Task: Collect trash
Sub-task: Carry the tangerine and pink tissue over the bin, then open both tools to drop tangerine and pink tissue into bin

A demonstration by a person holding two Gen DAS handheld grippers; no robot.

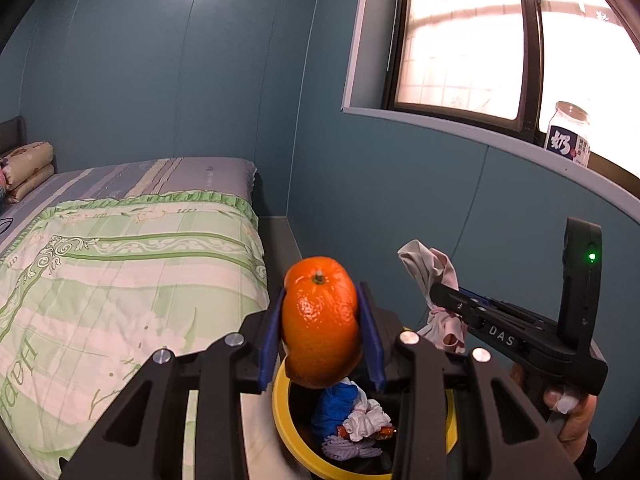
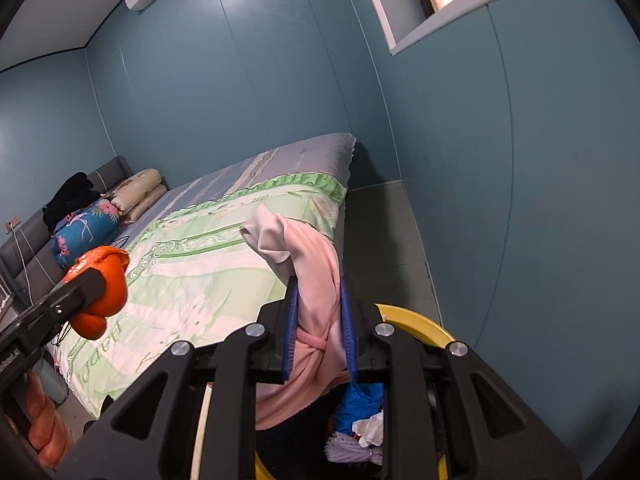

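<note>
My left gripper point(image 1: 322, 320) is shut on an orange fruit point(image 1: 320, 324), held just above a yellow-rimmed trash bin point(image 1: 282, 412). Inside the bin lie a blue wrapper point(image 1: 336, 404), crumpled white paper point(image 1: 366, 420) and other scraps. To the right, my right gripper point(image 1: 434, 292) holds a pink knotted cloth point(image 1: 432, 276) over the bin's far side. In the right wrist view my right gripper point(image 2: 318, 332) is shut on the pink cloth point(image 2: 316, 300) above the bin's rim point(image 2: 416, 320). The orange point(image 2: 102, 280) and the left gripper point(image 2: 86, 280) show at the left there.
A bed point(image 1: 120, 260) with a green floral quilt fills the left side, pillows point(image 2: 138, 194) at its head. Teal walls close in behind and to the right. A jar point(image 1: 568, 134) stands on the window sill point(image 1: 460, 128). A hand point(image 1: 572, 416) grips the right tool's handle.
</note>
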